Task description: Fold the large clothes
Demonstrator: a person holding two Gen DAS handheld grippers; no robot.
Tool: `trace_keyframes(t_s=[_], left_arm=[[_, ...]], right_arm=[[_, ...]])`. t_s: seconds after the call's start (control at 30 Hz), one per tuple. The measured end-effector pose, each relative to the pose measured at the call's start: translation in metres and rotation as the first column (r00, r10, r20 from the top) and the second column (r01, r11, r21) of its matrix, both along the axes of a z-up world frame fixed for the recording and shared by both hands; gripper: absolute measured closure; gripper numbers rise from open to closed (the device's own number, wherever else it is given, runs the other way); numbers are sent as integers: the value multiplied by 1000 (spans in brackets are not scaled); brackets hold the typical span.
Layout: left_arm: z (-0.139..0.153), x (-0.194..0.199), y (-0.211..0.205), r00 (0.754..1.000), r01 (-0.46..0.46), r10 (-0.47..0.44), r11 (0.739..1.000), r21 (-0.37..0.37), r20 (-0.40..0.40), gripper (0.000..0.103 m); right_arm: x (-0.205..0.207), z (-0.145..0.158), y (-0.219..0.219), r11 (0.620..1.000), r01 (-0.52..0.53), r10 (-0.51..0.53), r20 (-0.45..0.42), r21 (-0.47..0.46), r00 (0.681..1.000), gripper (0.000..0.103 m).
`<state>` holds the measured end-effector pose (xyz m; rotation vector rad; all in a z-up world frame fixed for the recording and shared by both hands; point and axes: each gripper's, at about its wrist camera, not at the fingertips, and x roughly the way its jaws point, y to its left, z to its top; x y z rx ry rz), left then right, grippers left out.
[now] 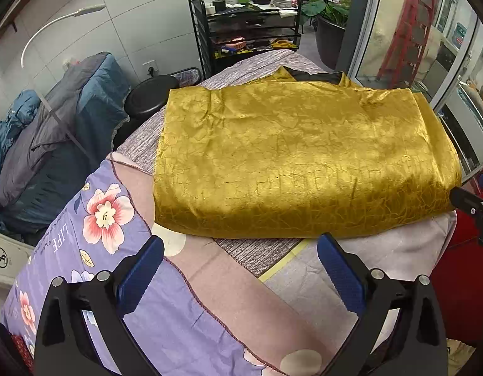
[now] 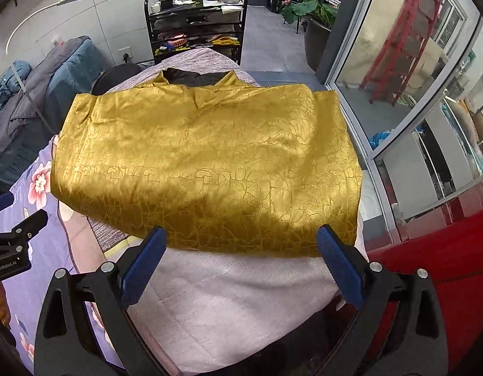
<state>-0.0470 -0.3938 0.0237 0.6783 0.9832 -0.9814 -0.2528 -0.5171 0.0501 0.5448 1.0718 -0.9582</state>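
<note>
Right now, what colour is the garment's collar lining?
Black, inside the golden garment; right wrist view shows the collar lining best.

The left gripper [image 1: 241, 250] is showing black angular arms with triangular cut-outs, silver round bolts and blue ridged pads [image 1: 141, 277]. The right gripper [image 2: 241, 244] is looking identical; white "GenRobot.AI" lettering is showing on the left one's black body.

Grey tiled wall [image 1: 131, 15], black shelving cart [image 1: 244, 31], glass door [image 2: 398, 94].
</note>
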Motion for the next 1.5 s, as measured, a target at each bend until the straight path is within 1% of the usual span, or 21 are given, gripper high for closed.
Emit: trace_keyframes(t_s=[0.13, 0.3, 0.6, 0.73, 0.9, 1.5], left_arm=[[4, -5, -3, 1000, 19, -20, 1000, -6, -16, 6], [4, -8, -7, 1000, 17, -17, 1000, 6, -14, 6], [-7, -1, -6, 998, -19, 21, 999, 40, -57, 6], [-10, 0, -5, 998, -22, 25, 998, 55, -59, 6], [-9, 2, -3, 997, -27, 30, 999, 40, -78, 6], [-8, 5, -1, 996, -40, 43, 998, 40, -75, 6]], right_arm=[[3, 2, 2, 1000, 2, -2, 2, 0, 1000, 8], [5, 4, 4, 1000, -2, 2, 1, -2, 1000, 8], [11, 3, 6, 1000, -9, 9, -15, 3, 1000, 8], [12, -1, 5, 1000, -7, 7, -15, 15, 1000, 8], [17, -3, 6, 1000, -20, 20, -17, 19, 1000, 8], [17, -1, 8, 999, -21, 21, -18, 24, 1000, 8]])
